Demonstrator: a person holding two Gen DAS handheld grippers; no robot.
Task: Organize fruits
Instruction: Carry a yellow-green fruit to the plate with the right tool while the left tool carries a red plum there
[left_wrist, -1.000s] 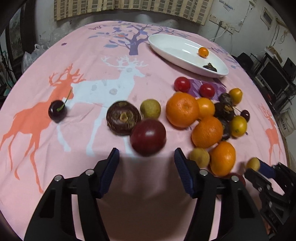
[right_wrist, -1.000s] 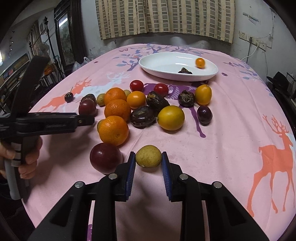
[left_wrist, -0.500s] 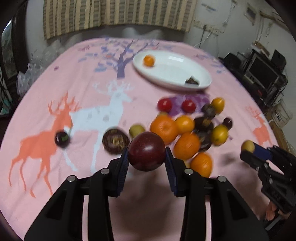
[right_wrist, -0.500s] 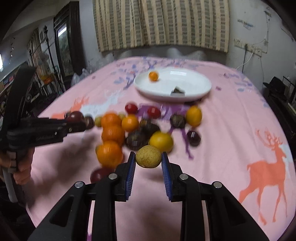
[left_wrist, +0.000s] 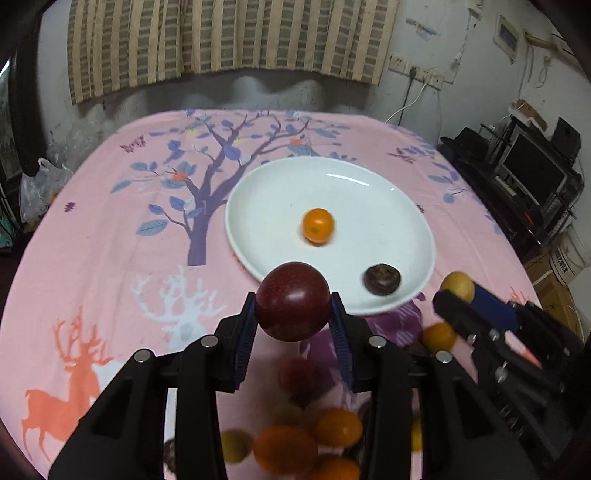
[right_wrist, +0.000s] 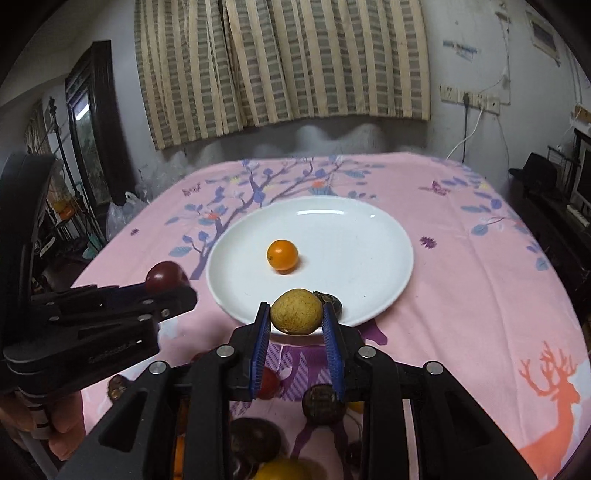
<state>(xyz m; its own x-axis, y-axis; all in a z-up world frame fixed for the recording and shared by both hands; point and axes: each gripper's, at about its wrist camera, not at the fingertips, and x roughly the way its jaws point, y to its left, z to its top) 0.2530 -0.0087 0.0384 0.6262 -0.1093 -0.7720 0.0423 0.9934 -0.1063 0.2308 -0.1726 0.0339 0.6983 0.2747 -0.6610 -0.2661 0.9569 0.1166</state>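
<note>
The left gripper (left_wrist: 293, 317) is clenched on a dark red plum (left_wrist: 293, 301), its blue-lined jaws pressing the plum's two sides. The plum hangs in the air above the near edge of the white plate (left_wrist: 399, 206). In the right wrist view the same gripper (right_wrist: 168, 286) shows at the left, with the plum (right_wrist: 164, 276) at its tip, just left of the plate (right_wrist: 369, 236).

The right gripper (right_wrist: 296, 319) is closed on a yellowish-brown round fruit (right_wrist: 296, 312), held between its blue pads over the plate's near rim. From the left wrist camera this gripper (left_wrist: 452, 291) enters at the right, its fruit (left_wrist: 458, 286) just beside the plate's right near edge.

On the plate lie a small orange tomato-like fruit (right_wrist: 282, 255) near the middle and a dark wrinkled fruit (left_wrist: 381, 278) at the near right side; in the right wrist view that dark fruit (right_wrist: 332, 301) is mostly hidden behind the held fruit.

The plate rests on a pink tablecloth (left_wrist: 110, 240) printed with a purple tree, white and orange deer. Nearer the cameras, below the grippers, a blurred cluster of loose fruit lies on the cloth: oranges (left_wrist: 286, 448), a red fruit (left_wrist: 297, 373), a small yellow-orange one (left_wrist: 439, 336) and dark fruits (right_wrist: 323, 404).

Beyond the table hangs a striped curtain (right_wrist: 280, 62); a monitor (left_wrist: 532, 170) stands at far right.
</note>
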